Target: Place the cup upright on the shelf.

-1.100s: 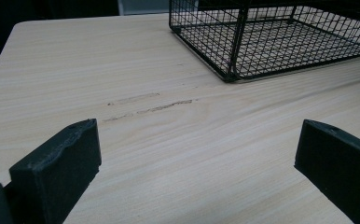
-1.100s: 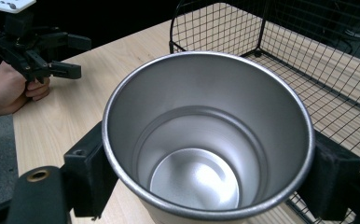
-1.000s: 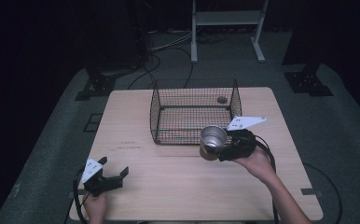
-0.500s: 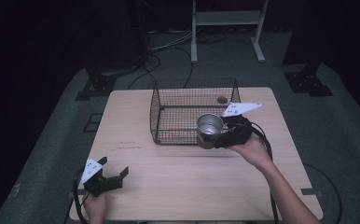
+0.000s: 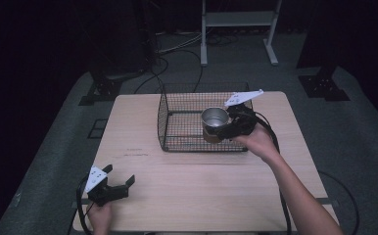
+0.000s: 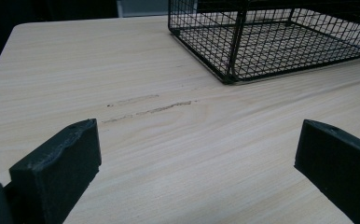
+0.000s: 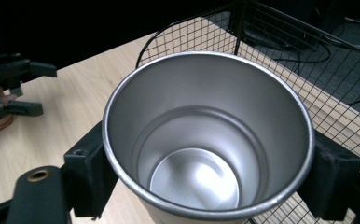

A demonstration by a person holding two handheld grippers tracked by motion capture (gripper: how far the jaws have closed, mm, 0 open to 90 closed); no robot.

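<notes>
Since the earlier frame the right hand-held gripper [image 5: 222, 131] has carried the metal cup [image 5: 214, 122] up the picture, from over the open bench [image 5: 216, 196] in front of the wire basket [image 5: 177, 122] to above the basket's near wall, right of centre in the high view; the left hand-held gripper [image 5: 121, 180] has kept its place at the lower left of the frame, jaws spread wide with nothing but bare wood between them.

In the right gripper view the cup [image 7: 208, 140] stands upright and empty, mouth toward the camera, with one black jaw pressed to each side of its wall just under the rim; the grip looks firm.

The step in hand seems to be carrying the cup into the basket; it is lifted clear of the bench, not yet set down. Next would be to bring it further over the mesh floor, lower it level so the base does not catch the top wire, then part the jaws.
</notes>
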